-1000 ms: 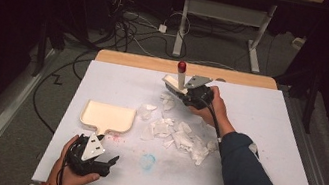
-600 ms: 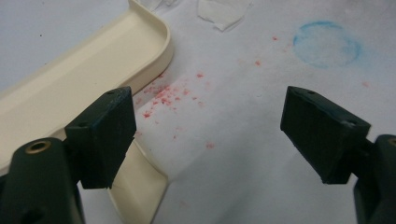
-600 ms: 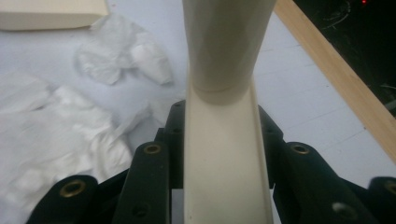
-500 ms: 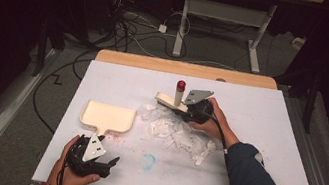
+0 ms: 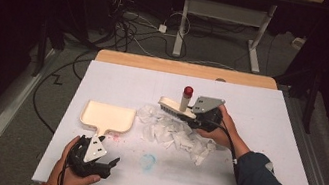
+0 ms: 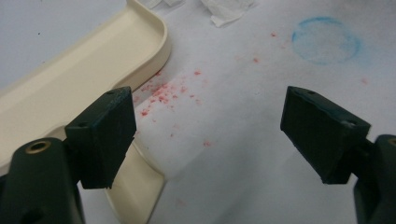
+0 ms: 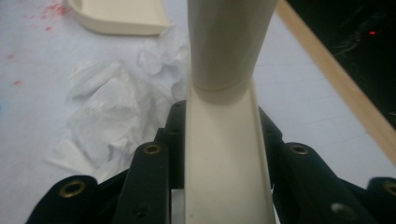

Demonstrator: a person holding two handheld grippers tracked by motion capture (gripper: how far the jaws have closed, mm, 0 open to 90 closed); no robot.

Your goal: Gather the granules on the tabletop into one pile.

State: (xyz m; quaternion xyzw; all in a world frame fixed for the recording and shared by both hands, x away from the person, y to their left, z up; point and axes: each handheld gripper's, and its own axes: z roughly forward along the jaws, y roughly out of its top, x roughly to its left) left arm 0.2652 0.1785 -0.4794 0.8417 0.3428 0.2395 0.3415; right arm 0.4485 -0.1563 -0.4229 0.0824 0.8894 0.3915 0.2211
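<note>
The cream brush, its upright handle topped with a red knob, sits at the far edge of the heap of crumpled white paper scraps near the middle of the worktop; the right gripper is clamped on the brush's flat back, as the right gripper view shows the cream body wedged tight between the black jaws. The scraps lie in a loose pile between the brush and the cream dustpan, with the nearest bits just beside the pan's open edge, but the pan itself looks bare, so the sweeping seems barely begun: the whole heap has yet to be pushed across and in. The left gripper rests at the near edge of the worktop with its jaws spread wide and nothing between them, the dustpan's handle just beside its left jaw, so steadying the pan also appears undone. Red specks and a faint blue ring mark the white surface nearby.
</note>
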